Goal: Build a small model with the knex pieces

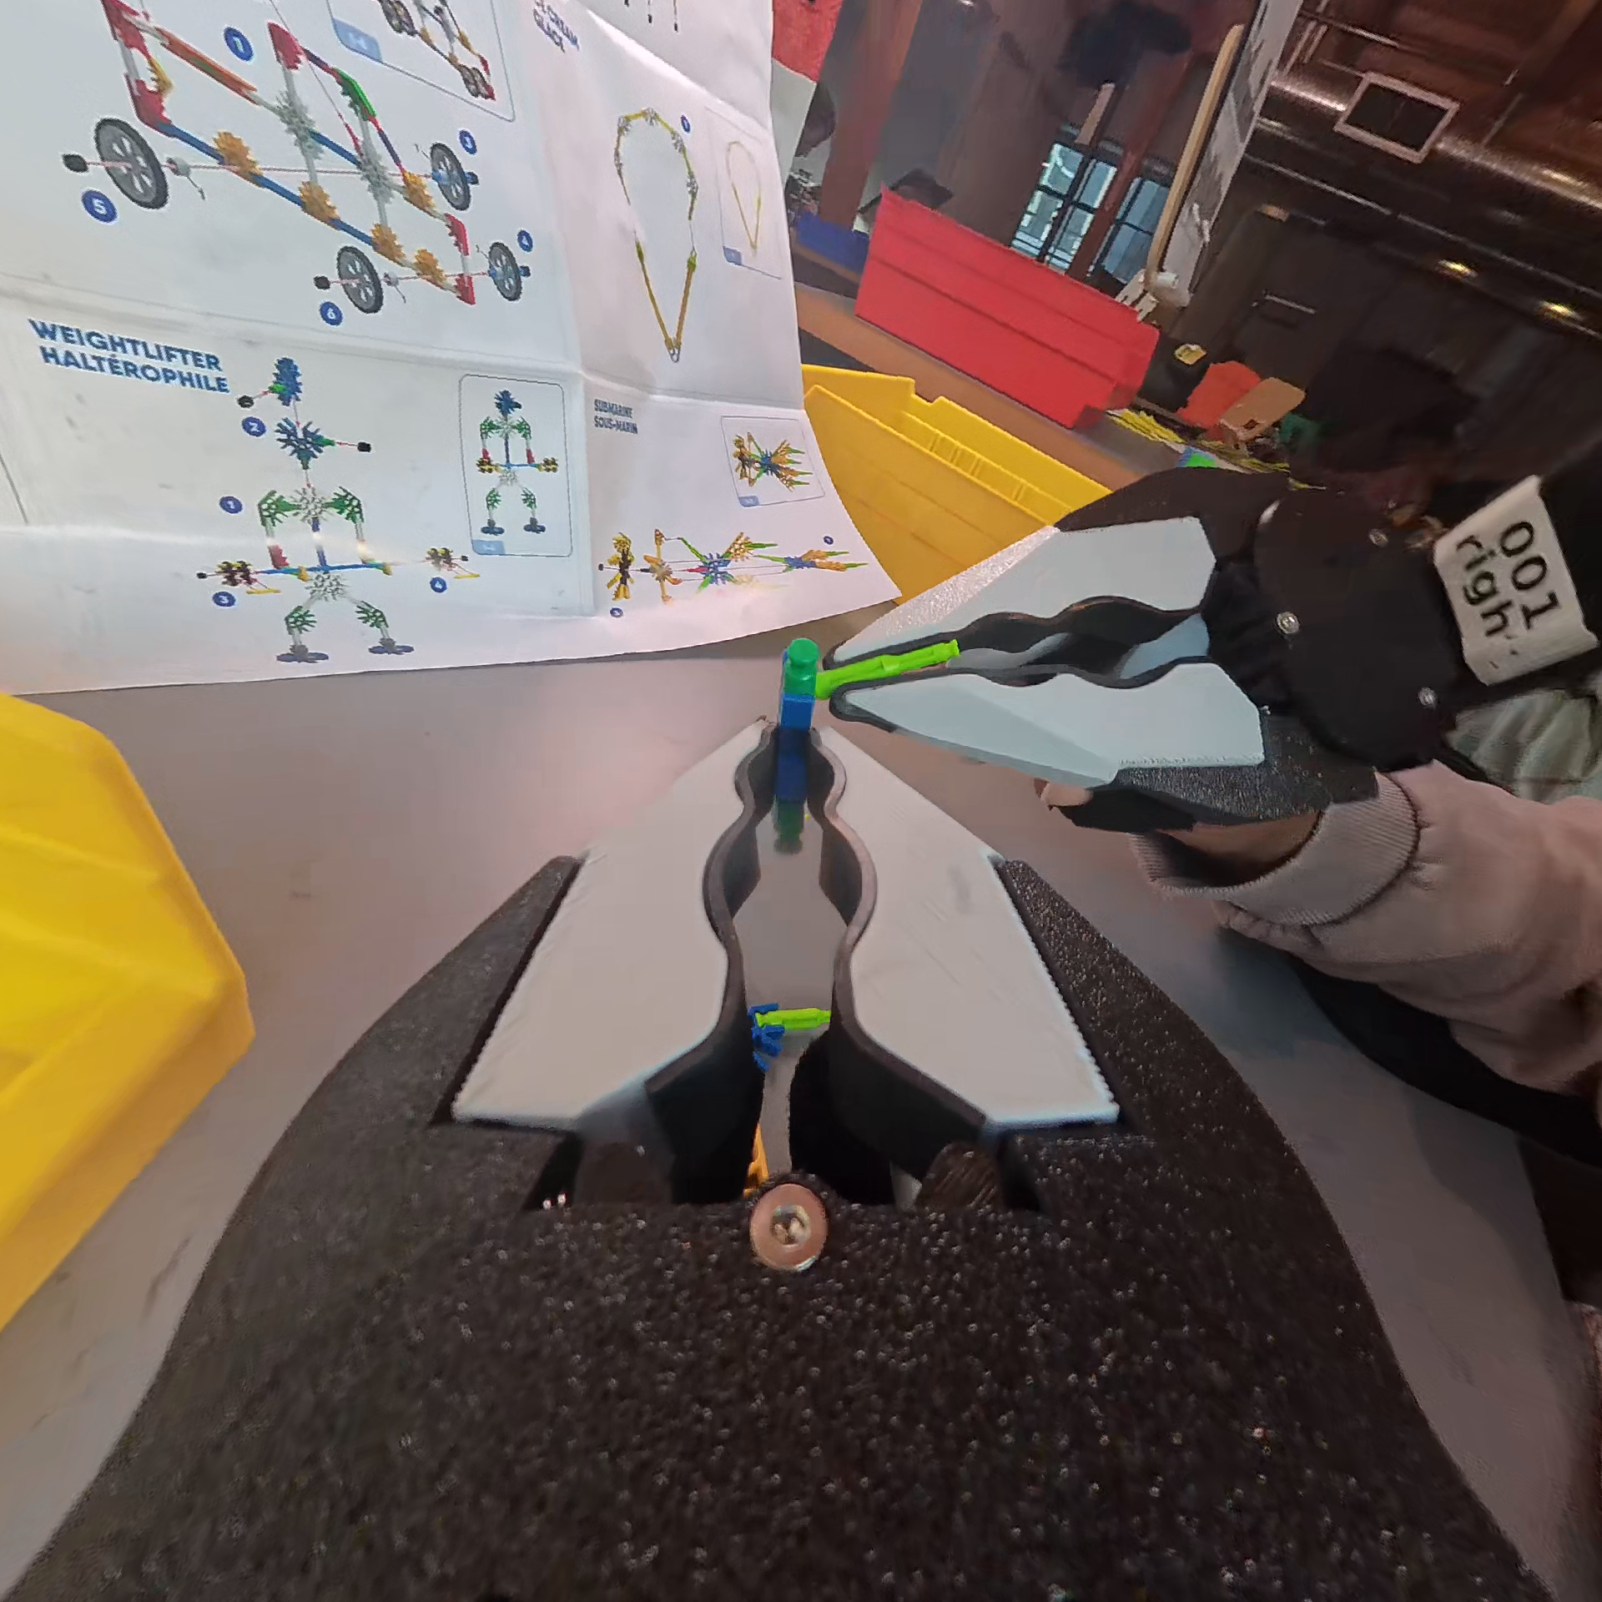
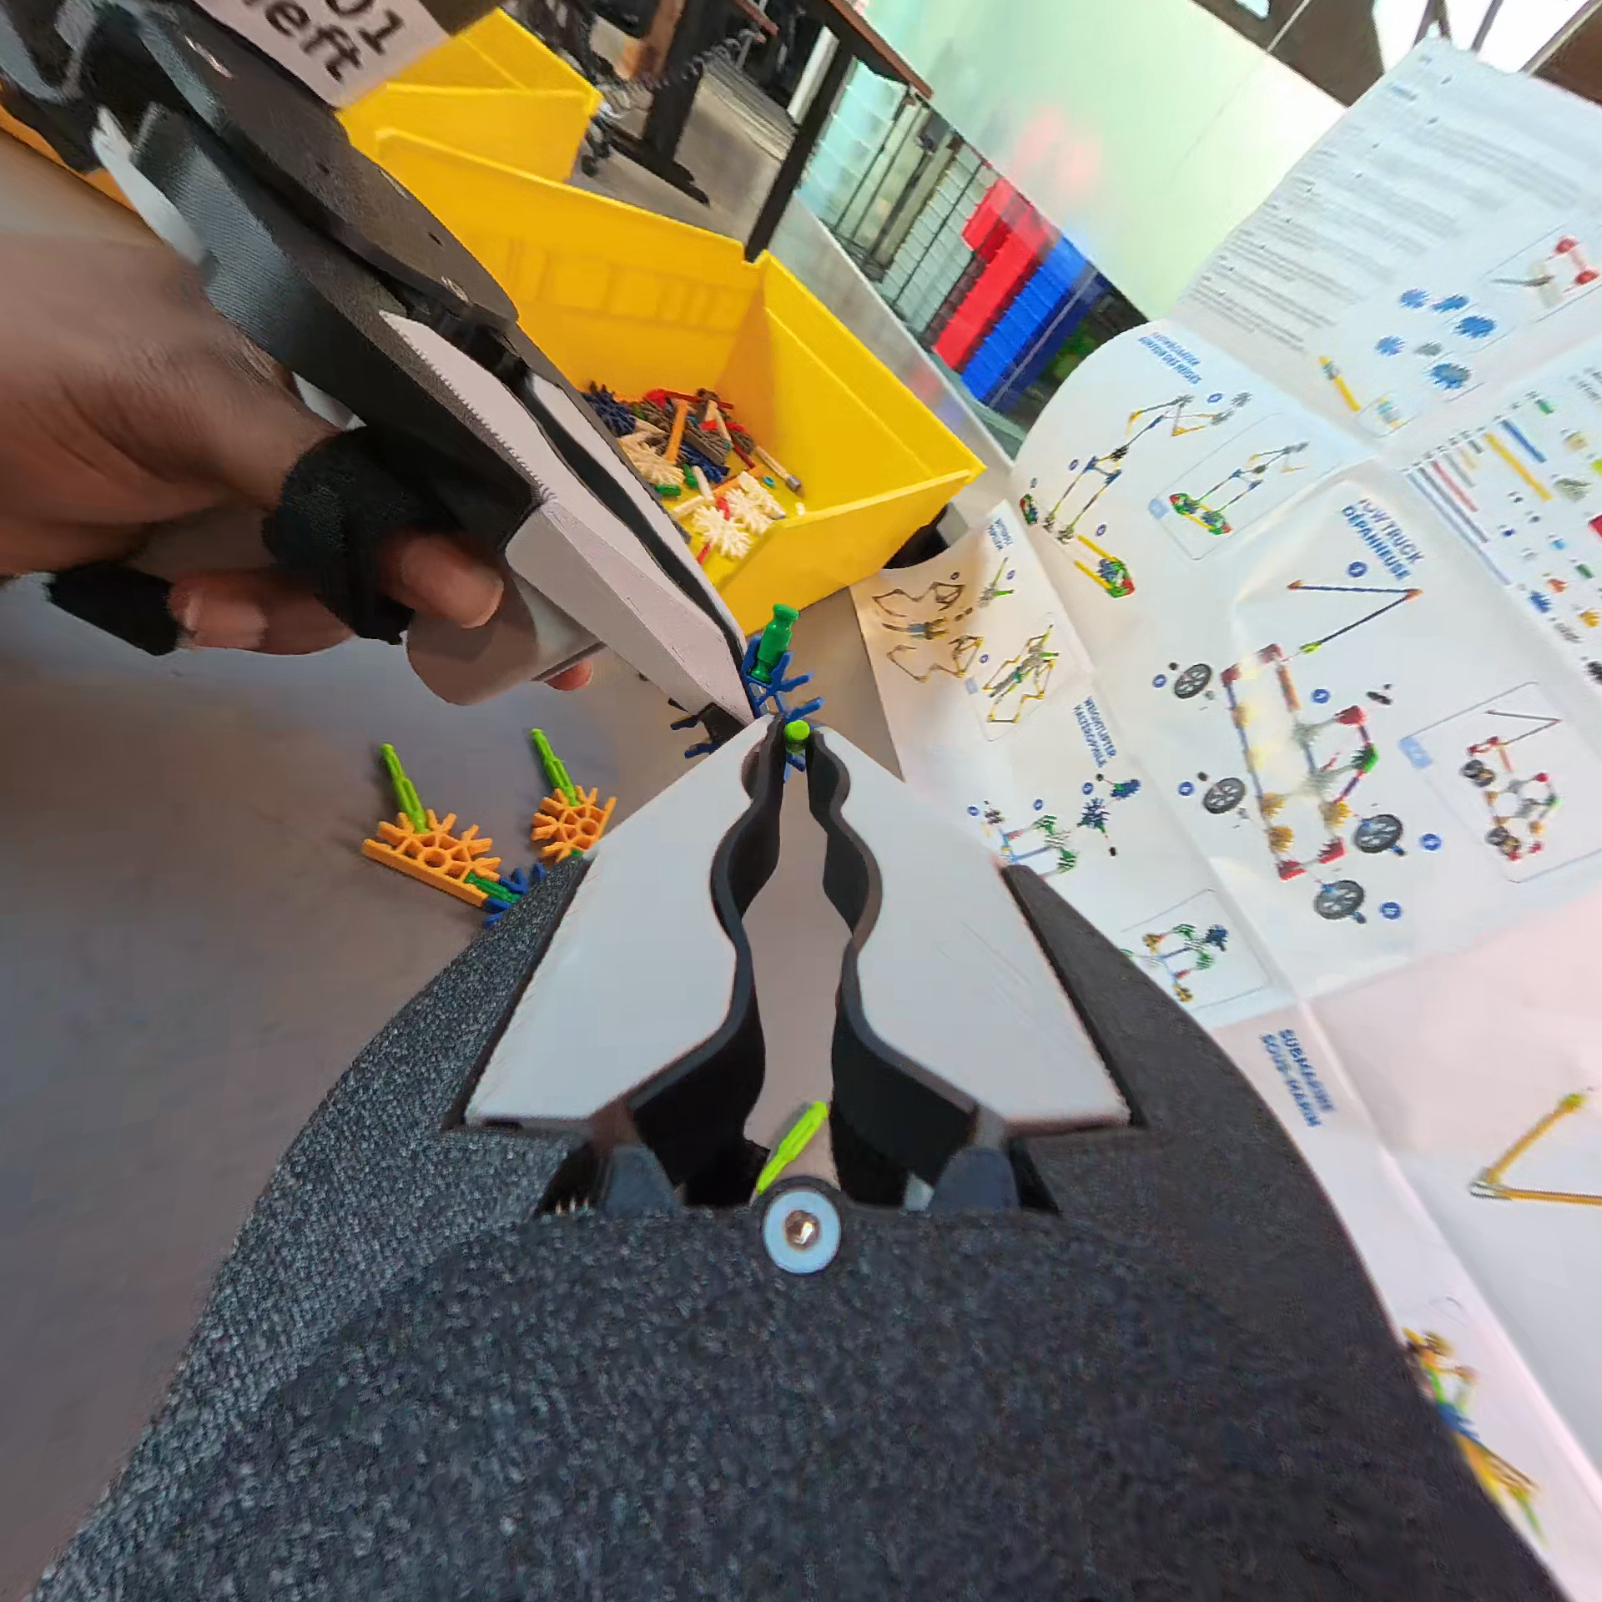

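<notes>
Smooth grey desk [image 1: 364, 832] runs under both tools, matte and faintly scuffed. At its far side stands a creased, glossy instruction sheet [image 1: 433, 451] printed with coloured diagrams, flanked by hard yellow plastic bins [image 1: 95, 936].

The left gripper [image 1: 791, 737], with pale ridged fingers lined by wavy black rubber pads and a pebbled black body, is clenched on a blue snowflake connector [image 2: 763, 693], a thin spoked plastic piece seen edge-on in the left wrist view. A dark green rod [image 2: 771, 637] with a flared cap stands up out of that connector.

The right gripper [image 1: 832, 689] is clamped on a slim lime-green rod [image 1: 884, 666], whose tip meets the blue connector just above the left gripper's tips. In the right wrist view only the rod's round end shows between the pinched tips.

On the desk near the left gripper lie two orange fan-shaped connectors [image 2: 433, 854], each with a green rod plugged in; one also touches a blue piece. An open yellow bin [image 2: 832, 390] behind holds a jumble of rods and white snowflake parts. Red bins [image 1: 997, 321] sit farther back.
</notes>
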A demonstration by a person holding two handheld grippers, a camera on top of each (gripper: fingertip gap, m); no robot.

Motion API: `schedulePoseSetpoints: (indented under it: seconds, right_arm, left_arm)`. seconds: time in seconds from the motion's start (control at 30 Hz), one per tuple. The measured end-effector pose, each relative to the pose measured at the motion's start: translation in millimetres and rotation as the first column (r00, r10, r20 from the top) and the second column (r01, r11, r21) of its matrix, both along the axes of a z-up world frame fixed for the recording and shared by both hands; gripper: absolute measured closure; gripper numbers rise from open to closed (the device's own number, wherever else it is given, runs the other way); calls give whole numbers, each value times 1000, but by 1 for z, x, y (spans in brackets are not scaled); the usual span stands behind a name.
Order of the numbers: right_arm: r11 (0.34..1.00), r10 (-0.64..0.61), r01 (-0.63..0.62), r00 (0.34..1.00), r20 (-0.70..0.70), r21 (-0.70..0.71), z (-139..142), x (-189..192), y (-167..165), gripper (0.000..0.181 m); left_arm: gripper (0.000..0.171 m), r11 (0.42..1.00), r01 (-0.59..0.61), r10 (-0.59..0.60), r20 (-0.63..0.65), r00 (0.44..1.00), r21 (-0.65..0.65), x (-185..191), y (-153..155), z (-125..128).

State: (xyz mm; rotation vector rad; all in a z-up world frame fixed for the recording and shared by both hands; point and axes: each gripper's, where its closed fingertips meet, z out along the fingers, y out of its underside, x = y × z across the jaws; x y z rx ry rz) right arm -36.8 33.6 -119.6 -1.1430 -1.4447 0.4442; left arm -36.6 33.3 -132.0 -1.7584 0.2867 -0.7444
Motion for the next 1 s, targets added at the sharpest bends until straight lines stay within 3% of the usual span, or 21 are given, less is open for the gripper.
schedulePoseSetpoints:
  seconds: [0.07, 0.17, 0.27, 0.37, 0.47, 0.53, 0.63, 0.73, 0.87, 1.0]
  right_arm:
    - [989, -61, 56, 998, 29, 136, -2, -2, 3, 179]
    - [947, -123, 94, 989, 77, 307, -6, -2, 5, 180]
    - [938, -108, 75, 991, 80, 340, -6, -2, 5, 180]
    - [999, 31, -33, 999, -42, -41, 2, 3, 4, 179]
    - [920, 133, -193, 973, -190, -342, 20, 23, 17, 179]
    - [885, 70, -160, 974, -215, -438, 22, 41, 45, 178]
    - [840, 14, -85, 991, -135, -535, -1, 62, 75, 178]
    - [833, -10, 45, 998, 67, -552, -49, 74, 91, 178]
    - [937, -23, 151, 927, 376, -314, -106, 77, 93, 178]
    - [979, -34, 124, 883, 469, -163, -118, 72, 87, 177]
  left_arm:
    - [166, 999, -46, 46, -15, 999, -23, 0, 4, -3]
    - [166, 995, -21, 29, 87, 996, -93, 0, 6, -7]
    - [166, 987, 36, 2, 241, 970, -154, -7, 8, -10]
    - [166, 982, 95, -39, 322, 946, -160, -18, 4, -11]
    - [166, 985, 149, -110, 343, 933, -90, -24, -1, 2]
    - [166, 983, 174, -149, 306, 940, -56, -23, -4, 6]
    - [166, 986, 155, -138, 232, 963, -57, -23, -2, -2]
    - [166, 982, 174, -150, 250, 957, -77, -19, -2, -7]
    - [166, 977, 190, -158, 262, 952, -99, -15, -2, -13]
    - [166, 973, 203, -169, 268, 948, -105, -13, -3, -13]
